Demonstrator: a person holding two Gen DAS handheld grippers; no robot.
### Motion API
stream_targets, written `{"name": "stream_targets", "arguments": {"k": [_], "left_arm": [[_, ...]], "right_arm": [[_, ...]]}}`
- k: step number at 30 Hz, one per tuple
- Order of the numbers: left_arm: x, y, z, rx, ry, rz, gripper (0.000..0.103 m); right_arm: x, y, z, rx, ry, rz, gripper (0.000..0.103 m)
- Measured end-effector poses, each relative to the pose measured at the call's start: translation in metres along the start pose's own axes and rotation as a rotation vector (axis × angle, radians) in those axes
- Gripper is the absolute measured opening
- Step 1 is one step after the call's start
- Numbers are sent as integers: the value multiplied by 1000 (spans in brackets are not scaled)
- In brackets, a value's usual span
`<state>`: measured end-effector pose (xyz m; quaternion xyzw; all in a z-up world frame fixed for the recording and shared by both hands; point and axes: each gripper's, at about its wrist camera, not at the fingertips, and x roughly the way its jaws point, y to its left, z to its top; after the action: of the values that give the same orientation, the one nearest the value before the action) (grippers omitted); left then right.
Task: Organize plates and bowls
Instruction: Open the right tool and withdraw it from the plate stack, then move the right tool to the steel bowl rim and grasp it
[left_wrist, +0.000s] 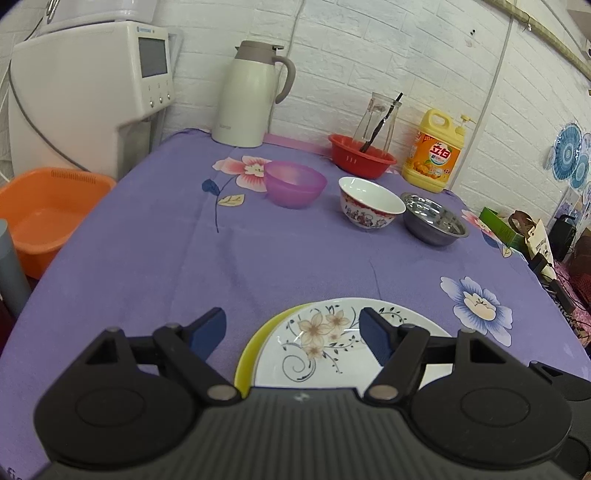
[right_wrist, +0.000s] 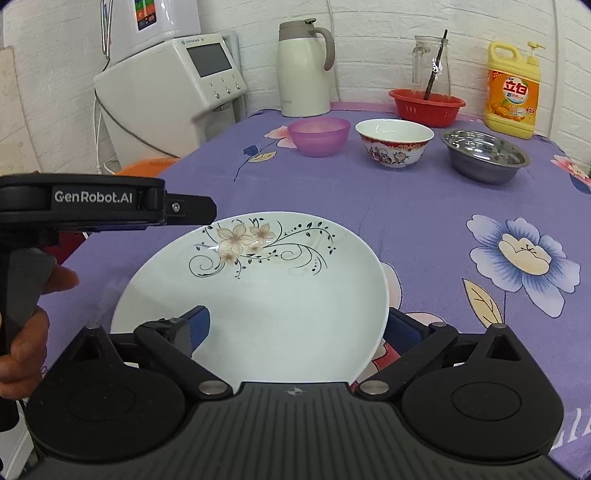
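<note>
A white plate with a flower pattern (left_wrist: 332, 347) lies on a yellow-green plate (left_wrist: 247, 354) near the table's front edge. My left gripper (left_wrist: 291, 328) is open above the stack, its fingers apart and holding nothing. In the right wrist view the white plate (right_wrist: 266, 288) lies between my right gripper's (right_wrist: 295, 325) open fingers, the left pad over the plate, the right pad beside its rim. The left gripper (right_wrist: 92, 203) shows at the left there. A purple bowl (left_wrist: 295, 182), a white patterned bowl (left_wrist: 369, 203) and a steel bowl (left_wrist: 434, 219) stand in a row further back.
A thermos jug (left_wrist: 251, 96), a red basket (left_wrist: 360, 155) holding a glass jar, and a yellow detergent bottle (left_wrist: 432, 151) stand along the back wall. A white appliance (left_wrist: 92, 92) and an orange basin (left_wrist: 44, 214) are left of the table.
</note>
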<state>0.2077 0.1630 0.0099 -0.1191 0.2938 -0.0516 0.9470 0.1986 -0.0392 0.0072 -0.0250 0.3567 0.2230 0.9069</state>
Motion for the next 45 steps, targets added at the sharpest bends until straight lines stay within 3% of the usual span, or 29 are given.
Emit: {"name": "stream_targets", "arguments": {"k": [2,9,18,26,31,35,39,45], "left_arm": [[1,0,0,-5,3,-3,72],[6,-7,1,-4,16,-25,72],[16,-29,5,20,32,-43,73],[29,-57,13,64,40,-65,73],[37,-75,19,94,43,-82,73],[44,-84,23,113,47,-88,73],[56,-90,26,122,63,-94,73],[73,-92,28,124,88,-105,73]], "right_arm": [[1,1,0,-32,4,-4,103],[-20,-29,6,88,-88,-18,103],[-24,-74,7,202,-90,-65,103],[-34,-107,7,269,-86,-164,103],[-40,-120,3,218,-117,-101,103],[-36,-134,2,180,-87,-140,103],[-30,-158,8,227,-64,-144,103],[-15,-189,37,222,-71,-223,103]]}}
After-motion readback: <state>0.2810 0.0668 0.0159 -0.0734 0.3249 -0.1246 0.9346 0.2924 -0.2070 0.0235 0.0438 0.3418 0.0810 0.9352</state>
